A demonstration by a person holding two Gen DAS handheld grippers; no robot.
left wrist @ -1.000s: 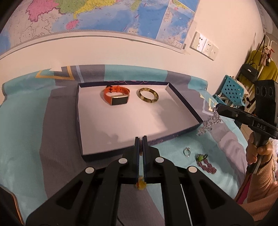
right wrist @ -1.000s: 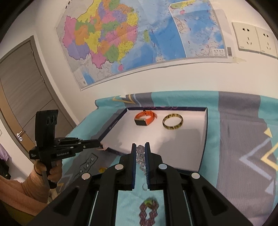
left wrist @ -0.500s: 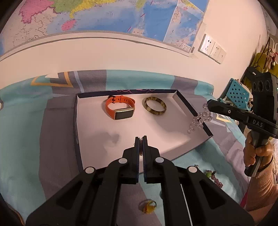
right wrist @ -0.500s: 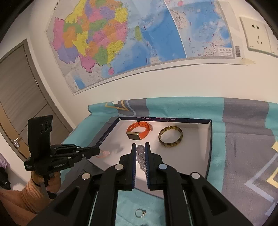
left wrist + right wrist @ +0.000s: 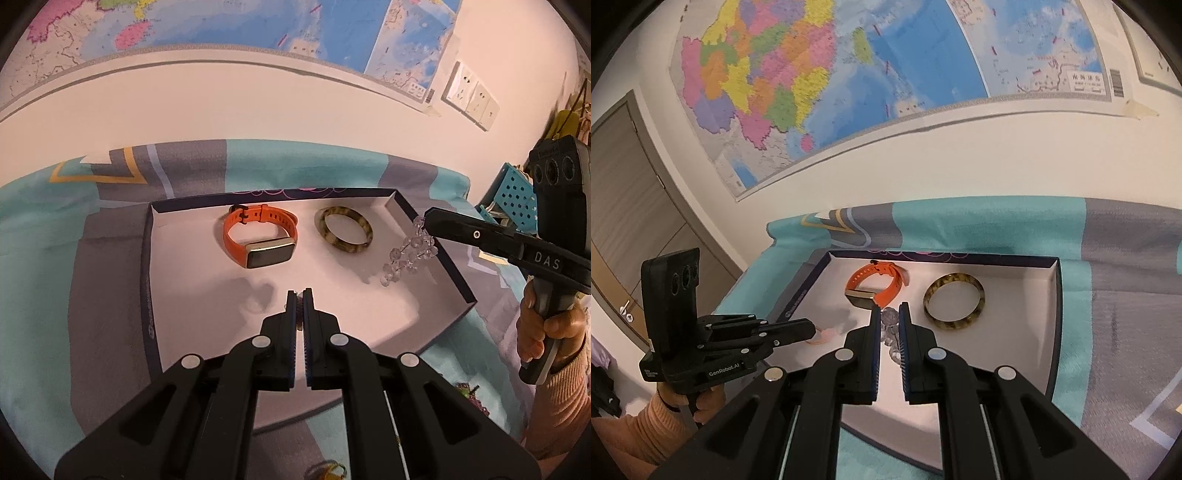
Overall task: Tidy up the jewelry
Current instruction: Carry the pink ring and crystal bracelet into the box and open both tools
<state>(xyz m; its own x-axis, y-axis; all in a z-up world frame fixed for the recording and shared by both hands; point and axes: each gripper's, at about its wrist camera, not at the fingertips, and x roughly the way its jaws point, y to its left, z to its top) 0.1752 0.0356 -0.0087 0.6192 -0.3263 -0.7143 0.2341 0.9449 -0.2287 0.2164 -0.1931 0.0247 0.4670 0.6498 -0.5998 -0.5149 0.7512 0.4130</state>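
A shallow white tray (image 5: 184,332) with a dark blue rim lies on the bedspread. It holds an orange watch band (image 5: 258,240) and a tortoiseshell bangle (image 5: 343,230). My left gripper (image 5: 300,295) hovers over the tray's near middle, shut on a small pale pink piece (image 5: 823,334) that hangs from its tip. My right gripper (image 5: 888,310) is shut on a clear crystal bead bracelet (image 5: 410,254), which dangles above the tray's right part, beside the bangle (image 5: 955,301). From the right wrist view, the left gripper (image 5: 812,328) is at the tray's left rim, near the watch band (image 5: 879,284).
A yellow ring (image 5: 325,470) and a dark red beaded piece (image 5: 469,395) lie on the teal and grey bedspread (image 5: 55,277) in front of the tray. A wall with maps stands right behind the bed. A blue perforated chair (image 5: 517,192) is at the right and a door (image 5: 628,206) at the left.
Both grippers moved forward over the tray. The crystal bracelet went from outside the tray's right rim to above its floor. The loose ring slid out of the left wrist view.
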